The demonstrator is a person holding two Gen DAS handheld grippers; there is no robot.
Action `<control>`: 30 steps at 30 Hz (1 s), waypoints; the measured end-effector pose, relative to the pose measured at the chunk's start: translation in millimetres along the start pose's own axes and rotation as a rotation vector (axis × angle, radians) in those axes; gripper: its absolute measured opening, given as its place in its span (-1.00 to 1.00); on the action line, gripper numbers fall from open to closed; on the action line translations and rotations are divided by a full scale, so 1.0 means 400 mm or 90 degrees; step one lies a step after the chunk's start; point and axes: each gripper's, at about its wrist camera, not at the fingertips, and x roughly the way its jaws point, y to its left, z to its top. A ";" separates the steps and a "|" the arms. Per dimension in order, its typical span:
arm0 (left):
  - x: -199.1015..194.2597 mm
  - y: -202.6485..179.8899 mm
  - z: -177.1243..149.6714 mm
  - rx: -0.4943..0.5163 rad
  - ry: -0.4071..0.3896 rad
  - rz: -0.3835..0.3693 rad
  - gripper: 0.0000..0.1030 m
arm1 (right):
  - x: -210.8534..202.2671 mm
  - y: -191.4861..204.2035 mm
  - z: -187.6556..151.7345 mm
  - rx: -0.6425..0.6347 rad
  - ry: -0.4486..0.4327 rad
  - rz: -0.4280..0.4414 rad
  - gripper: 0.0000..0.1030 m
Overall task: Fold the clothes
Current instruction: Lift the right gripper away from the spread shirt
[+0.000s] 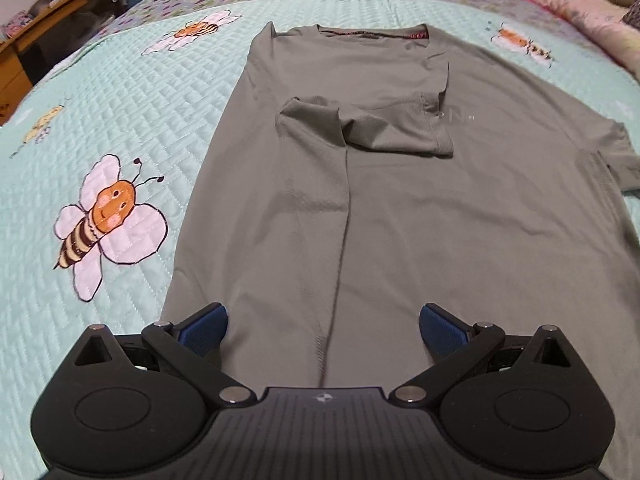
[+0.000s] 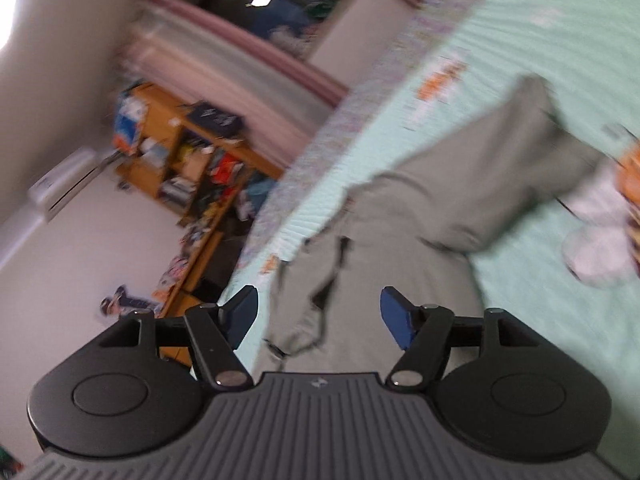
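Note:
A grey-green T-shirt [image 1: 400, 208] lies flat on the bed, collar at the far end. Its left side is folded inward, and that sleeve [image 1: 360, 128] lies across the chest. The other sleeve [image 1: 616, 152] still sticks out at the right. My left gripper [image 1: 323, 330] hovers open over the near hem with nothing between its blue pads [image 1: 204, 330]. In the tilted, blurred right wrist view, the same T-shirt [image 2: 440, 208] shows from one side. My right gripper [image 2: 318, 316] is open above it and holds nothing.
A mint quilted bedspread [image 1: 140, 112] with bee pictures [image 1: 108, 216] covers the bed. Pink bedding [image 1: 580, 16] is piled at the far right. A cluttered wooden shelf unit [image 2: 192, 168] stands beside the bed, with an air conditioner [image 2: 64, 184] on the wall.

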 end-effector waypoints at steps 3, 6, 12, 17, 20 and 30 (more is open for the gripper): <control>-0.005 -0.030 0.004 0.005 0.004 0.037 0.99 | 0.024 0.004 0.035 -0.032 0.005 0.043 0.45; -0.016 -0.064 0.009 0.007 -0.008 0.075 0.99 | 0.026 -0.018 0.052 -0.077 0.010 0.067 0.50; -0.033 -0.163 0.037 0.044 -0.023 0.092 0.99 | 0.023 -0.229 0.037 0.151 0.029 0.144 0.51; -0.057 -0.268 0.064 0.095 -0.049 0.101 0.99 | -0.051 -0.205 0.093 0.104 -0.035 0.132 0.62; -0.068 -0.321 0.077 0.118 -0.059 0.102 0.99 | -0.066 -0.217 0.107 0.128 -0.042 0.087 0.62; -0.060 -0.432 0.111 0.167 -0.067 0.115 0.99 | -0.115 -0.238 0.138 0.162 -0.079 -0.021 0.62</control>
